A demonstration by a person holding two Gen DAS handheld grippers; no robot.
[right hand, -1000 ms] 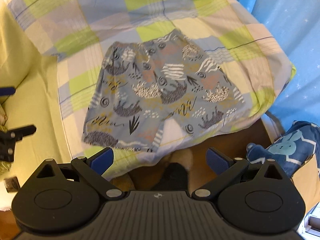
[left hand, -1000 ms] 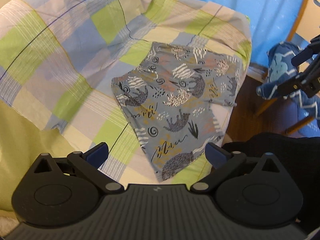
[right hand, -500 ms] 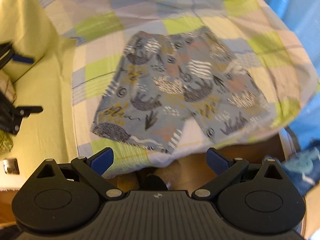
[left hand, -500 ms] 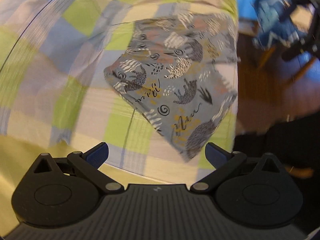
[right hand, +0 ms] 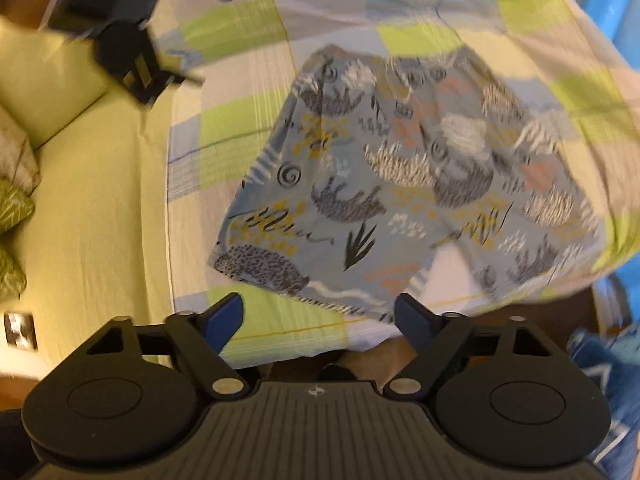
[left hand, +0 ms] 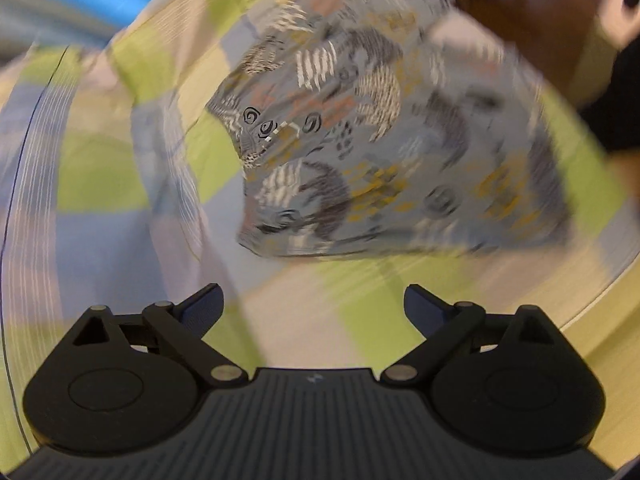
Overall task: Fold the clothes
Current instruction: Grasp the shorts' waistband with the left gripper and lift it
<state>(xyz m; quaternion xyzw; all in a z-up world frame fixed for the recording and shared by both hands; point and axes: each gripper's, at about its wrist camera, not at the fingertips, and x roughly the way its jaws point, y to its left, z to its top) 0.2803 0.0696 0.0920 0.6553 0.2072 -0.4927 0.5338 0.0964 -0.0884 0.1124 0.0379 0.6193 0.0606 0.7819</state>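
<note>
Checked sheet (right hand: 248, 120), one printed shorts (right hand: 400, 184) flat.

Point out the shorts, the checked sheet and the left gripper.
shorts (right hand: 400, 184): right wrist view, middle of the fabric.
checked sheet (right hand: 240, 36): right wrist view, green square.
left gripper (left hand: 313, 304): left wrist view, between its fingertips.

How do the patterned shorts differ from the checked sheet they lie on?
The shorts are grey-blue with drawn animals, spirals and leaves; the checked sheet has plain green, blue and pale squares. The shorts are small and lie spread flat on top; the sheet is much larger, spread under them and hanging over the bed's edge. Both are soft cloth, and neither is gripped.
</note>
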